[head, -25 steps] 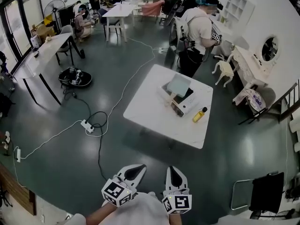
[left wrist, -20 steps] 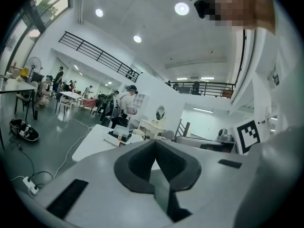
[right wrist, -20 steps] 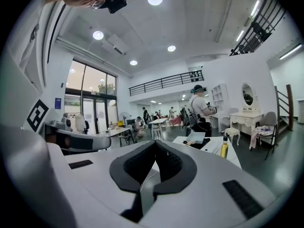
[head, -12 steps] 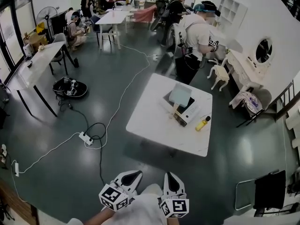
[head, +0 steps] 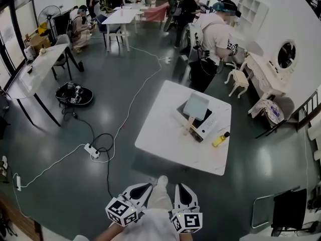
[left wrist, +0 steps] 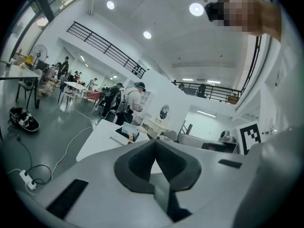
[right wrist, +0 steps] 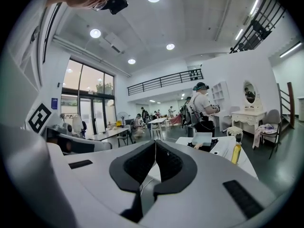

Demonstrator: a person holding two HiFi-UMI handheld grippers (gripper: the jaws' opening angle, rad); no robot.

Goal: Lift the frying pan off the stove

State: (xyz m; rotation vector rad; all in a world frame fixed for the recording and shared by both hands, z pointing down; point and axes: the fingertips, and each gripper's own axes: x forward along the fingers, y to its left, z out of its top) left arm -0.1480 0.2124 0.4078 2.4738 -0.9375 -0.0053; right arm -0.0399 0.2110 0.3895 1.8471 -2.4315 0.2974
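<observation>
Grippers sit at 6 o'clock of the head view, close to the person's body. The left gripper (head: 142,189) and right gripper (head: 183,192) are side by side, tips toward 12.

- Left jaws: closed, pads meeting, nothing between them.
- Right jaws: closed too, empty.

A power strip (head: 92,150) lies on the dark floor at 10 o'clock of the grippers, with a white cable (head: 131,98) running from it toward 12.

The white table (head: 160,129) is beyond, at about 12 to 1 o'clock of the grippers and well apart from both. The stove (head: 206,124) sits on the table's right part. The frying pan (head: 195,106) rests on the stove, pale and square, its wooden handle (head: 189,125) pointing toward 7 o'clock. A yellow bottle (head: 220,139) stands on the table at 4 o'clock of the stove, near the edge.

A person in a white shirt (head: 213,34) stands past the table at 12 o'clock. More tables and people are farther back.
</observation>
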